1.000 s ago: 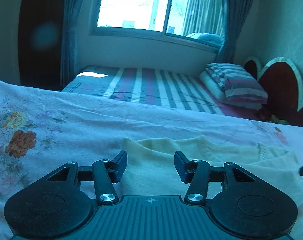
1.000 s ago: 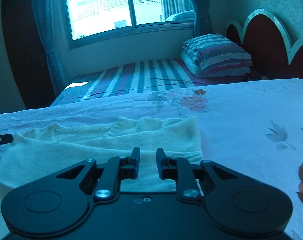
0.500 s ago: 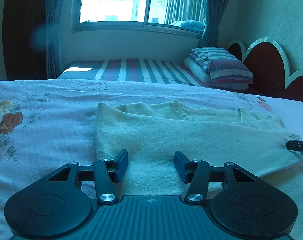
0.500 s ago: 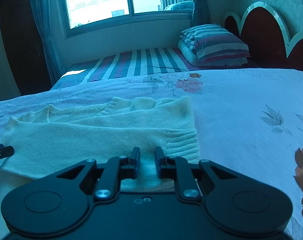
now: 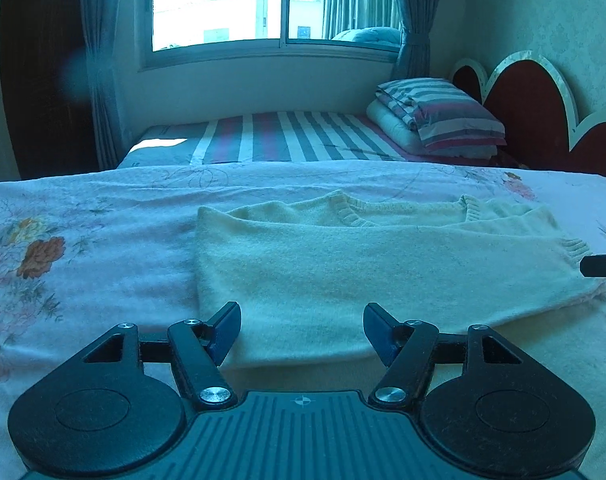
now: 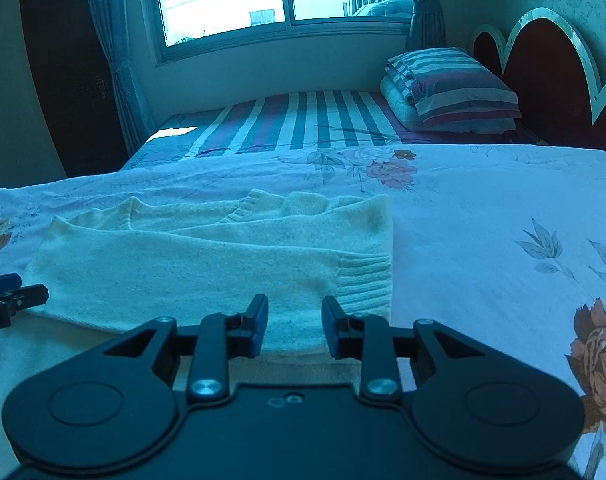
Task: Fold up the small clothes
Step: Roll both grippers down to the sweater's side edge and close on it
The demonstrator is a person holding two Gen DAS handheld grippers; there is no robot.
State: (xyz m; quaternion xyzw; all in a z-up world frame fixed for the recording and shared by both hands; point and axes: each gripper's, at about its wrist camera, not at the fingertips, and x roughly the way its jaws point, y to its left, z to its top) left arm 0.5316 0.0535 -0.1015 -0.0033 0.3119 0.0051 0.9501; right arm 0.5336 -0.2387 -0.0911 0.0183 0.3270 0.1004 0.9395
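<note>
Sweater (image 5: 383, 268), cream and folded into a flat band, is laid across the floral bedspread (image 5: 83, 248). The left gripper (image 5: 302, 332) is held at its near edge, jaws just opened wide, nothing gripped. The right gripper (image 6: 295, 326) is positioned by the ribbed cuff, jaws just opened to a narrow gap, cloth seen between but not pinched.

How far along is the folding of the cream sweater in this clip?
Done: the cream sweater lies doubled into a long band on the floral bedcover, its sleeves tucked under the top layer. In hand: nothing; the left tool and right tool have just been opening, and both sit at its near edge. Left: probably folding the band across its length.
</note>
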